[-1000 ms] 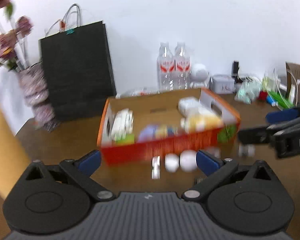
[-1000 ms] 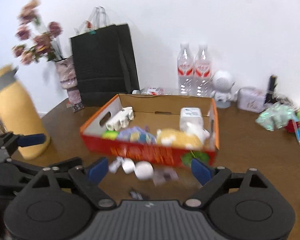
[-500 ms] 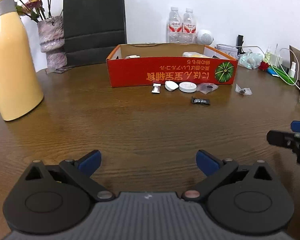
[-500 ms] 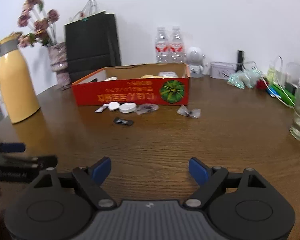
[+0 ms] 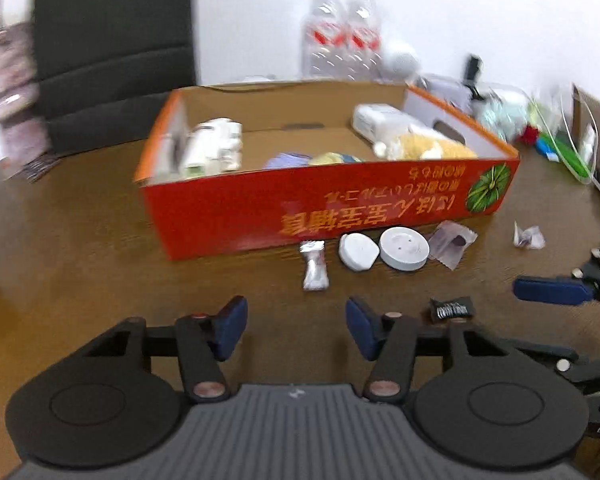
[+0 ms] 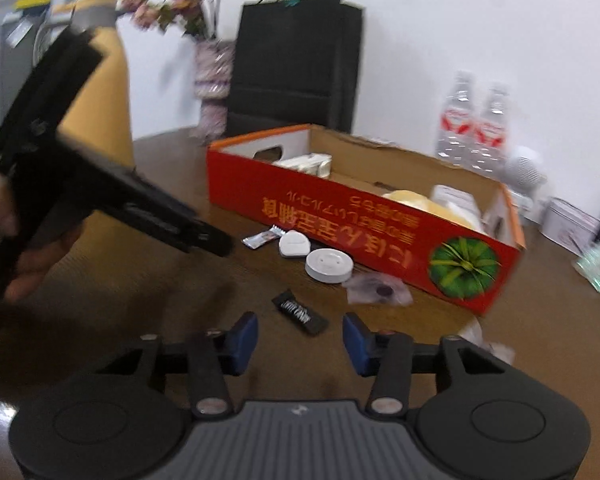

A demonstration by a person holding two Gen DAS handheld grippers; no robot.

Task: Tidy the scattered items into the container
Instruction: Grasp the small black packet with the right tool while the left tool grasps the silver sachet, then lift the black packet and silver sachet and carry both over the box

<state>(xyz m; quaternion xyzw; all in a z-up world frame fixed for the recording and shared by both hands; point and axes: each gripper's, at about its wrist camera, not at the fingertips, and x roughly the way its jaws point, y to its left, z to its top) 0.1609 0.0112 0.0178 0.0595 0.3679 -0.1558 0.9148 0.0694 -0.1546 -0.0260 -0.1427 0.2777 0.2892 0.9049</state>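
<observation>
A red cardboard box [image 5: 328, 204] [image 6: 364, 224] holding several items stands on the brown table. In front of it lie a silver wrapper [image 5: 314, 266] [image 6: 260, 237], a white rounded case [image 5: 358, 251] [image 6: 294, 244], a white round disc [image 5: 404, 248] [image 6: 329, 265], a clear packet [image 5: 452, 242] [image 6: 378, 289], a black candy packet [image 5: 451, 309] [image 6: 300, 313] and a crumpled wrapper [image 5: 529, 236]. My left gripper [image 5: 296, 326] is open and empty, just short of the silver wrapper. My right gripper [image 6: 299, 338] is open and empty, close to the black candy packet.
A black paper bag [image 6: 296, 60], a vase of flowers [image 6: 210, 80] and a yellow flask [image 6: 100, 80] stand at the back left. Two water bottles [image 5: 342, 44] and small clutter [image 5: 540, 136] stand at the back right.
Both grippers have moved forward over the table toward the box and the scattered items. Their jaws have narrowed but stay open.
</observation>
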